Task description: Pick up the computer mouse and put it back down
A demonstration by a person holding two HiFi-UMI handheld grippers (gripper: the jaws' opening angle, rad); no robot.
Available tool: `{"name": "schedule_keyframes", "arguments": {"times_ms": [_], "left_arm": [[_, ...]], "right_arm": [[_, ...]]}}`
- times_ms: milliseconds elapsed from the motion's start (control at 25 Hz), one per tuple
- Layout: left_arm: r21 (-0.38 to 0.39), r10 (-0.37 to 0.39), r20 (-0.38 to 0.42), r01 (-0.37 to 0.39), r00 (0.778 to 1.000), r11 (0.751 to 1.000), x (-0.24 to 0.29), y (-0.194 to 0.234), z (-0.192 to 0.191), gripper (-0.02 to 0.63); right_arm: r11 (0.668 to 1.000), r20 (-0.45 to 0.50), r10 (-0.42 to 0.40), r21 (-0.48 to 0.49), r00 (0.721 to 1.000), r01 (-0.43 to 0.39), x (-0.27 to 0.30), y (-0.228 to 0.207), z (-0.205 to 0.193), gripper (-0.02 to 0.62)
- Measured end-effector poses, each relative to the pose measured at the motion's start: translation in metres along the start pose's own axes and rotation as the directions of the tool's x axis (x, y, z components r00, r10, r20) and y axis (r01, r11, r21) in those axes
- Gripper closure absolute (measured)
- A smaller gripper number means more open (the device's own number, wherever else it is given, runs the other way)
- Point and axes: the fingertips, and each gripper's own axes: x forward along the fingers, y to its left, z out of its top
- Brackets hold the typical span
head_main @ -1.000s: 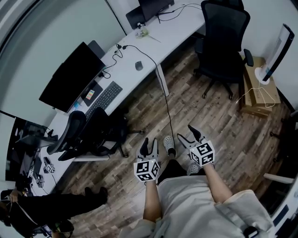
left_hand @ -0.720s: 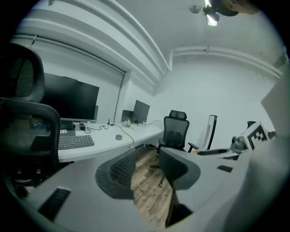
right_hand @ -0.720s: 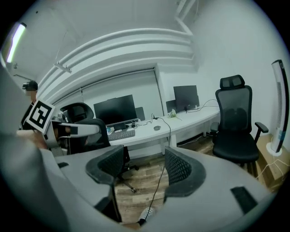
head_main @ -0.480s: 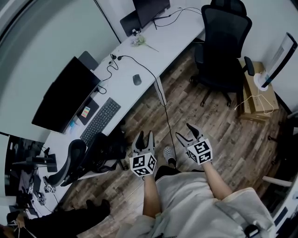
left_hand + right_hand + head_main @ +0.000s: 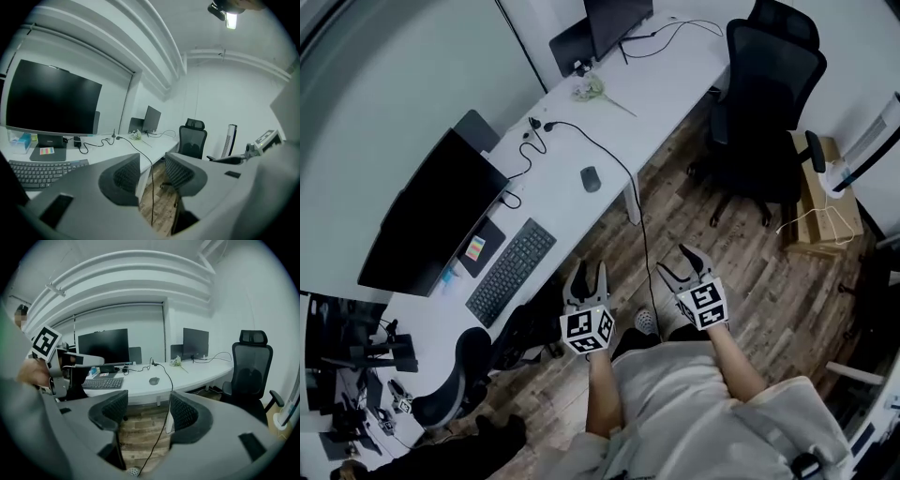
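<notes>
I stood on the wooden floor a little way back from the white table, holding both tools out in front of me above the floor. My left tool was released, its jaws parted with nothing between them; through the gap I saw only floorboards and a black cable trailing down from the table edge. My right tool was also released and empty, its jaws apart and pointing toward the table.

The computer mouse lay on the table, well apart from both tools and touched by neither. It sat just beside the cable, between the keyboard and the far end of the table. A dark monitor stood behind the keyboard. A black office chair stood on the floor ahead of my right tool.
</notes>
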Motion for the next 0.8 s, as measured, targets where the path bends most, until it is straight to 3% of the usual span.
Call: {"name": "schedule_keyframes", "arguments": {"times_ms": [360,440,520,800], "left_arm": [[-0.057,-0.031,-0.059,0.027,0.998,0.998,0.044,0.053,-0.01,0.434],[-0.075,-0.035,-0.074,0.03,0.997,0.997,0.054,0.059,-0.015,0.434],[-0.089,-0.041,-0.089,0.033,0.995,0.996,0.065,0.063,-0.02,0.434],[-0.086,-0.011,-0.099,0.002,0.995,0.996,0.115,0.086,-0.01,0.434]], "right_arm": [[0.995,-0.007,-0.101,0.017,0.995,0.101,0.063,-0.023,0.013,0.321],[0.989,0.019,-0.149,0.022,0.989,0.149,0.069,-0.035,0.021,0.381],[0.985,0.029,-0.173,0.027,0.984,0.172,0.079,-0.046,0.027,0.385],[0.995,0.003,-0.099,0.022,0.995,0.099,0.136,-0.062,0.043,0.372]]}}
